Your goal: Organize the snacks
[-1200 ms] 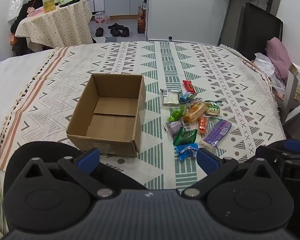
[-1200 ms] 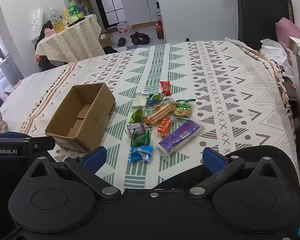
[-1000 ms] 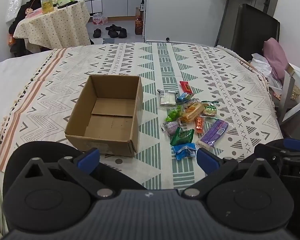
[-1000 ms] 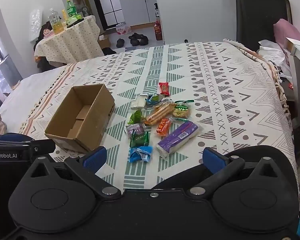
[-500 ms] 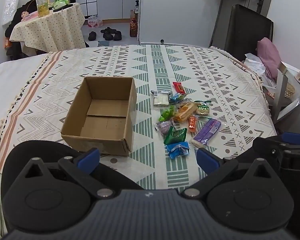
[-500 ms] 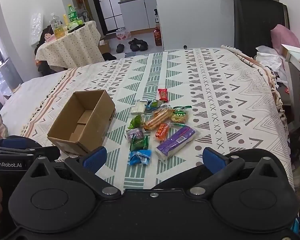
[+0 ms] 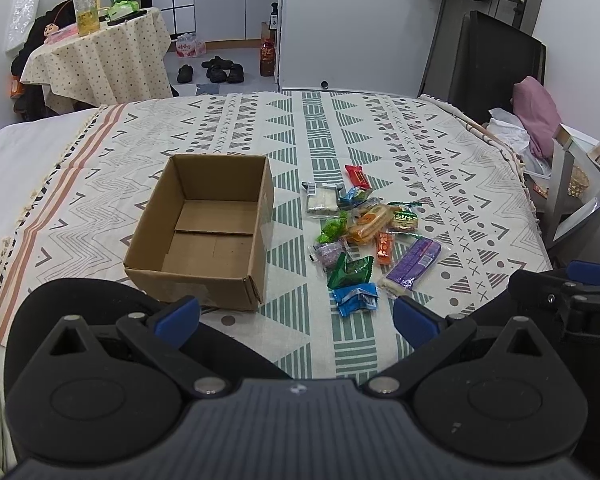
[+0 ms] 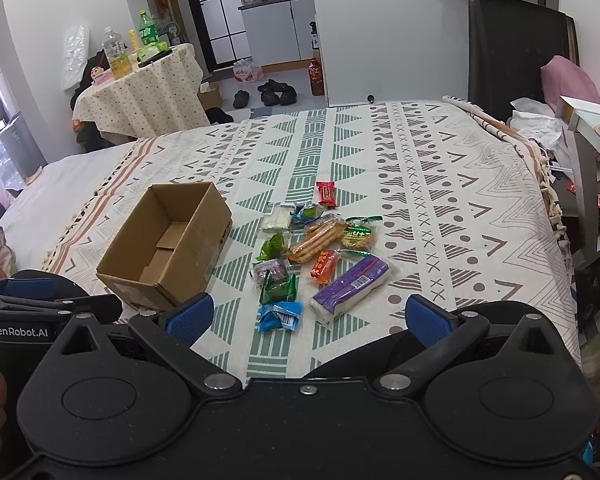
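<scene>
Facing both grippers: a snack pile was seen, bright mixed wrappers.
Box: a cardboard box was seen empty, left of it.
Left gripper: spread wide, nothing held.
Right gripper: likewise.

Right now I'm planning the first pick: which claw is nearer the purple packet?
Right. The right claw has the purple packet just ahead; the left claw sits farther left, by the box.
</scene>
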`<state>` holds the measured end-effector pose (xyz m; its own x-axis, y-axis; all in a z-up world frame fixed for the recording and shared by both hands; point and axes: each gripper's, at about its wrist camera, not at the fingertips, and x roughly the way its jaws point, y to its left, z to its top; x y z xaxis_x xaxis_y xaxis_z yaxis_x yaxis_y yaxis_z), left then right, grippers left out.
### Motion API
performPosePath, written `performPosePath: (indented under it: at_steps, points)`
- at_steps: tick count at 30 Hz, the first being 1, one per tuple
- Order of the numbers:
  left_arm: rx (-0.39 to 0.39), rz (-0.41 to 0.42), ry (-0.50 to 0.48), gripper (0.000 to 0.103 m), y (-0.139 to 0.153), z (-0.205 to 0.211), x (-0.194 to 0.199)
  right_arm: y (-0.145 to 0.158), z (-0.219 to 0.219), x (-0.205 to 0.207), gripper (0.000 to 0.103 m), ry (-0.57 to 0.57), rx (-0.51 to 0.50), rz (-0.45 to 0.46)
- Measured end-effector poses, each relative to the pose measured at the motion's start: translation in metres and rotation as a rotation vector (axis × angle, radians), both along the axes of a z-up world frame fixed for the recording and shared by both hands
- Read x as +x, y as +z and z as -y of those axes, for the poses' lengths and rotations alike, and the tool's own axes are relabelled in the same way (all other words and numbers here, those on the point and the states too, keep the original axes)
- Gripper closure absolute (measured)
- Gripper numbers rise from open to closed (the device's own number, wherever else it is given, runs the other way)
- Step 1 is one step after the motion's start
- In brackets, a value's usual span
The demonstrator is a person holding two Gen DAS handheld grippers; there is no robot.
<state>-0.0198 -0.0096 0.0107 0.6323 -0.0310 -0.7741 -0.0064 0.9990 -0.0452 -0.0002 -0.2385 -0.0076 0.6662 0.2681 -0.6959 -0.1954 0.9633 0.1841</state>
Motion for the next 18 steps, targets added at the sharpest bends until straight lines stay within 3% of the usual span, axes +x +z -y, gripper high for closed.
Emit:
performPosePath:
  at_steps: [18]
  points:
    - [-0.003, 0.003, -0.002, 0.0, 0.0015, 0.0017, -0.003, 0.005, 0.0004, -0.0029, 0.0, -0.002, -0.005, 0.012]
